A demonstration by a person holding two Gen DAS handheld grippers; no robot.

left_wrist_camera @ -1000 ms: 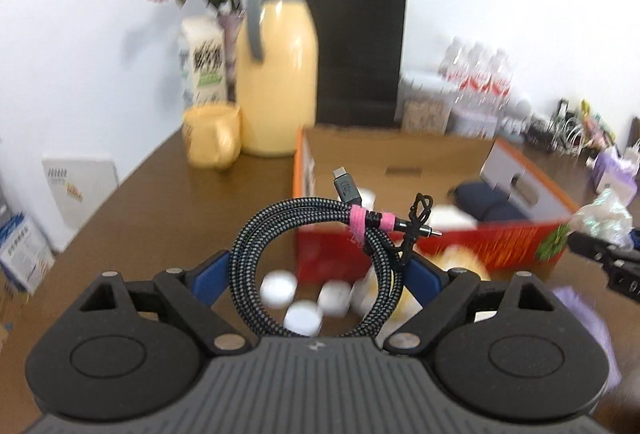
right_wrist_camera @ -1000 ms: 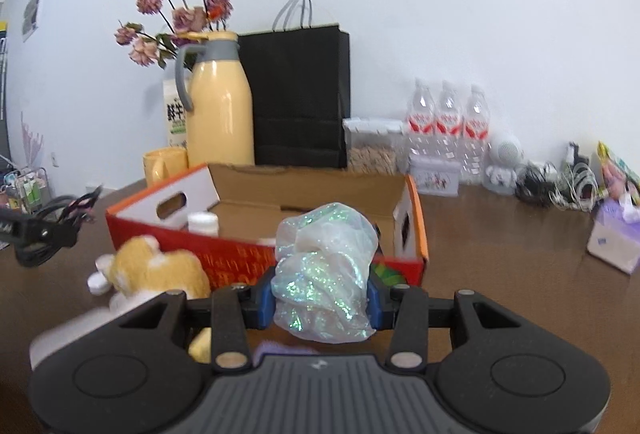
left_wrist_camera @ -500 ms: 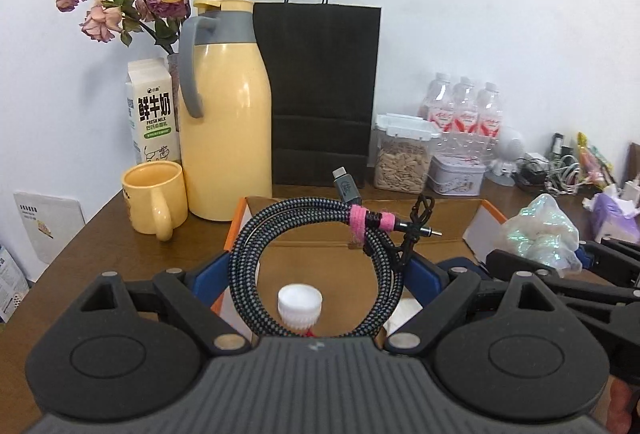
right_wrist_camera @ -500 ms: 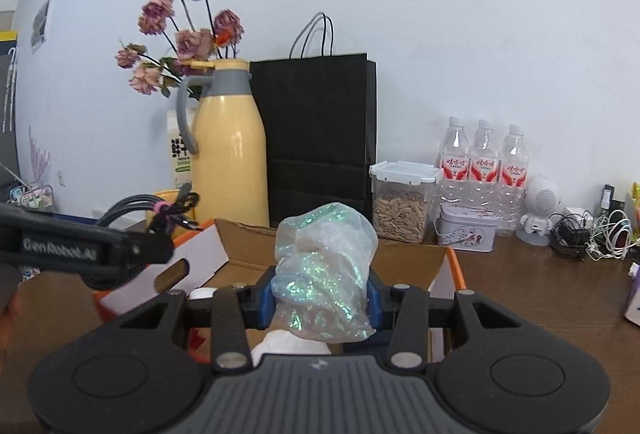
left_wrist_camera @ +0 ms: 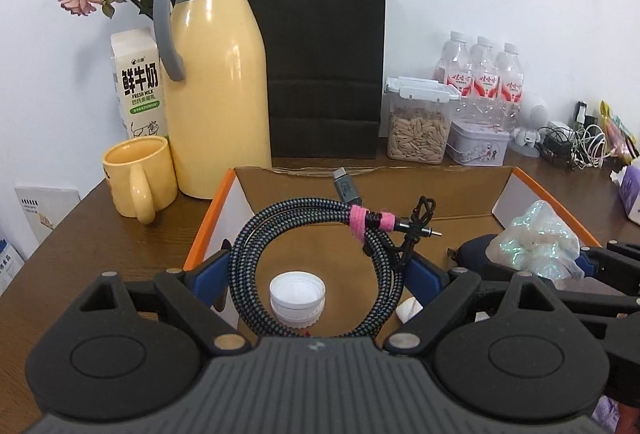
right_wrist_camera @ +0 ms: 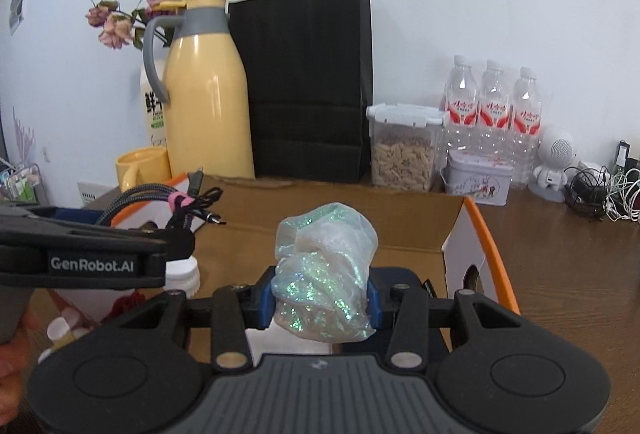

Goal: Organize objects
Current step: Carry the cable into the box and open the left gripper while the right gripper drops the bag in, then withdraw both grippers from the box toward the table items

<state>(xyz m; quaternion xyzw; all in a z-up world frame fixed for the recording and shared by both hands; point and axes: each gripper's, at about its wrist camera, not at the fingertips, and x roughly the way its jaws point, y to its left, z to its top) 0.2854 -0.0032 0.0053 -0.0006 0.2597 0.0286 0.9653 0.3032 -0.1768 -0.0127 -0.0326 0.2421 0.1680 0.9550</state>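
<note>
— What is in your left hand-held gripper point(left_wrist_camera: 316, 280), and why hold it there?

— It is clamped on one coiled braided cable point(left_wrist_camera: 316, 266), bound by a pink strap point(left_wrist_camera: 366, 220). I hold the coil upright above the left part of the open cardboard box point(left_wrist_camera: 460, 190), which I judge is where it should go. Through the loop I see a white-capped bottle point(left_wrist_camera: 297, 297) already standing inside.

— And the right one?

— My right hand-held gripper point(right_wrist_camera: 322, 300) is closed on one crumpled iridescent bag point(right_wrist_camera: 325, 270), also over the box, further right. A dark pouch point(left_wrist_camera: 474, 254) lies in the box just under it. Both items hang above the opening, not yet released.

— What is behind the box on the bench point(right_wrist_camera: 568, 266)?

— From the left: one milk carton point(left_wrist_camera: 139, 86), one yellow mug point(left_wrist_camera: 138, 176), one yellow thermos point(left_wrist_camera: 214, 78), one black paper bag point(left_wrist_camera: 324, 58), one seed container point(left_wrist_camera: 418, 126), one tin point(left_wrist_camera: 478, 148) and three water bottles point(left_wrist_camera: 482, 74). They stand in a row by the wall, so I take them as not part of the sorting.
</note>
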